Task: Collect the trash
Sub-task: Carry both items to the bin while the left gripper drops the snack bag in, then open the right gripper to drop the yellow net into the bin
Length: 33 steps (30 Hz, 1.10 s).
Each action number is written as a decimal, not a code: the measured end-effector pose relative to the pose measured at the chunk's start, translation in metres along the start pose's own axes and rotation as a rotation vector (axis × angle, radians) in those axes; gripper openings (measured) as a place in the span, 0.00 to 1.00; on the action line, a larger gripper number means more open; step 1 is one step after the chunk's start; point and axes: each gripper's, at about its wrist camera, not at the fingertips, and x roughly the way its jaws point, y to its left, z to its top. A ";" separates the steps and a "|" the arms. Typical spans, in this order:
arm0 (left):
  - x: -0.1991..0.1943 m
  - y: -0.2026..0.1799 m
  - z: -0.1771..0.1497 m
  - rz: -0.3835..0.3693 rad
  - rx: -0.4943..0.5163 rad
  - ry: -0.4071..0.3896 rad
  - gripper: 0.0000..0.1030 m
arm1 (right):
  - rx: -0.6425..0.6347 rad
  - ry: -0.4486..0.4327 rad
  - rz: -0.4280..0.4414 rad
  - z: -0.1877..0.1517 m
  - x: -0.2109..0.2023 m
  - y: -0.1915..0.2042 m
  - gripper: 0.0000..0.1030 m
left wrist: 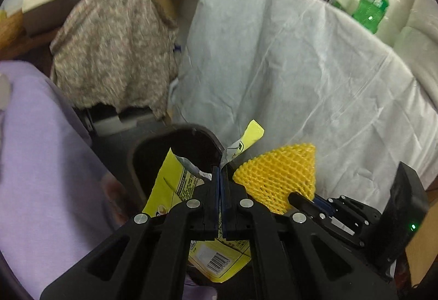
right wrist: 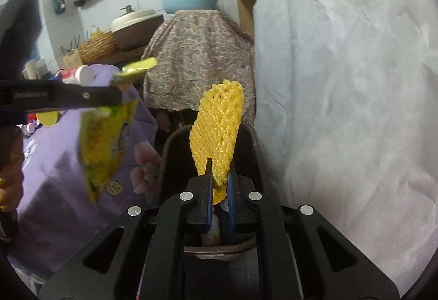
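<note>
Yellow wrapper (left wrist: 175,185) clamped in left gripper (left wrist: 220,176), foam net (right wrist: 217,127) in right gripper (right wrist: 220,179); both best released squarely above the bin (left wrist: 153,152).

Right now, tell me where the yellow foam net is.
The yellow foam net is pinched in the right gripper, standing up over the dark bin in the right wrist view, right of the snack wrapper held in the left gripper.

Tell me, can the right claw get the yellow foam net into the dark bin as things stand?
Probably yes. The right claw grips the foam net just above the open bin, and nothing lies between them.
</note>
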 end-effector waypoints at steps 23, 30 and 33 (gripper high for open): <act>0.023 0.004 -0.011 0.067 -0.022 -0.009 0.78 | 0.012 0.114 -0.005 -0.023 0.046 0.000 0.10; -0.010 0.007 -0.014 0.115 -0.026 -0.088 0.83 | -0.032 0.187 0.005 -0.031 0.086 0.019 0.10; -0.023 0.012 -0.016 0.119 -0.044 -0.113 0.85 | -0.035 0.223 -0.020 -0.036 0.104 0.022 0.10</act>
